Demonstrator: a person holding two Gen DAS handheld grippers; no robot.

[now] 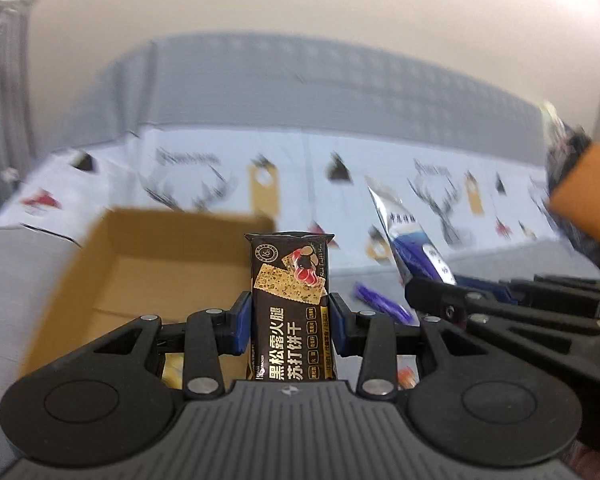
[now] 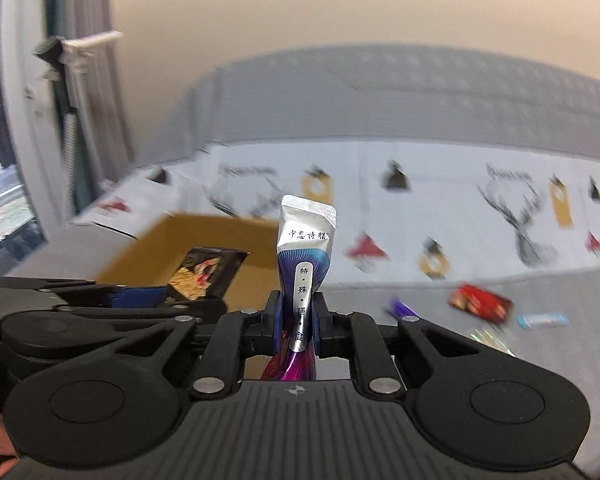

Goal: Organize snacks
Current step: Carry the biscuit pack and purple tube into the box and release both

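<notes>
My left gripper (image 1: 290, 322) is shut on a dark brown cracker packet (image 1: 290, 280) with gold Chinese text, held upright beside the open cardboard box (image 1: 156, 264). My right gripper (image 2: 297, 322) is shut on a silver and blue sachet (image 2: 306, 248), also upright, just right of the box (image 2: 204, 248). The sachet also shows in the left wrist view (image 1: 412, 248), and the cracker packet in the right wrist view (image 2: 204, 276).
A printed white cloth (image 2: 440, 200) covers a grey sofa seat (image 1: 340, 92). Loose snacks lie on it: a red packet (image 2: 480, 302), a purple one (image 2: 402, 308), a light blue one (image 2: 542, 320). Another purple packet (image 1: 380, 302) lies near the left gripper.
</notes>
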